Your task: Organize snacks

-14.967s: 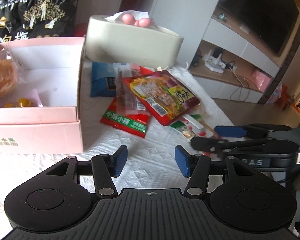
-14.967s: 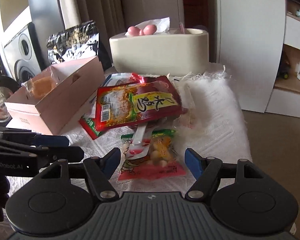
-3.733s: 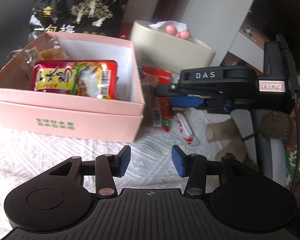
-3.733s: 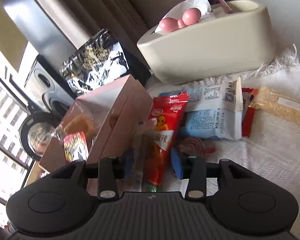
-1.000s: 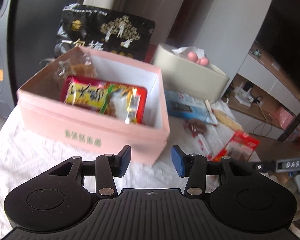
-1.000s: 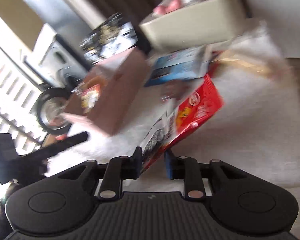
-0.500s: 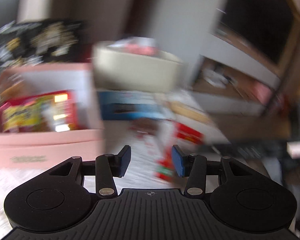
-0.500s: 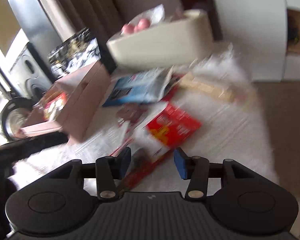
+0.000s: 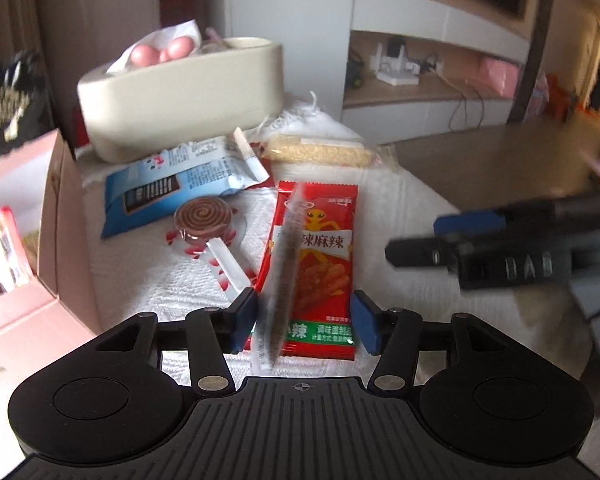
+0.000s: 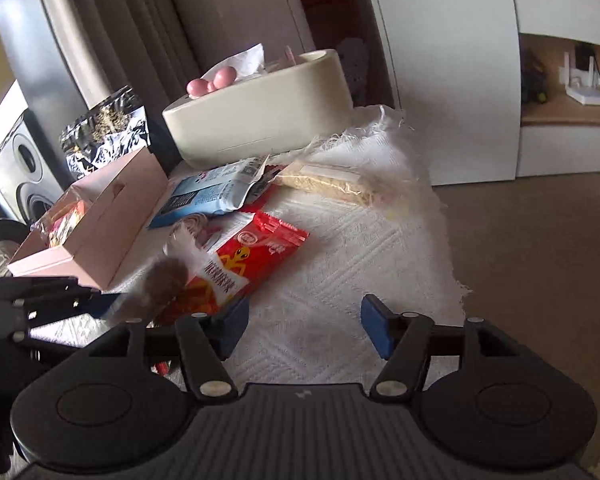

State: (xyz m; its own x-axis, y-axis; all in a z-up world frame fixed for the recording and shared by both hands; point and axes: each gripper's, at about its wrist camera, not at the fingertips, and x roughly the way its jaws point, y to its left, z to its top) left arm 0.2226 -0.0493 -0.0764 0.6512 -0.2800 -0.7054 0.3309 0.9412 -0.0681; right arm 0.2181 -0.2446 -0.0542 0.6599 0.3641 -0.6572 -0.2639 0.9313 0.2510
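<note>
Between open left tool (image 9: 304,322) pads: red packet (image 9: 320,264) "辣麻辣"; right tool (image 10: 304,330) open, empty.

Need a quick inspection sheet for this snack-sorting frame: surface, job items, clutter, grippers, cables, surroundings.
Surface: white textured cloth over the table, frayed at its edge.
Job's things: pink box already holds snacks; loose on the cloth are a red spicy-strip packet, a thin clear-wrapped brown snack across it, a swirl lollipop, a blue-white packet and a beige bar.
Clutter: cream tissue holder; black foil bag.
Grippers: left gripper open, astride the red packet, jaws just widened; right gripper open and empty, jaws just widened.
Cables: wires on the shelf, off-table.
Surroundings: shelf unit, brown floor.
</note>
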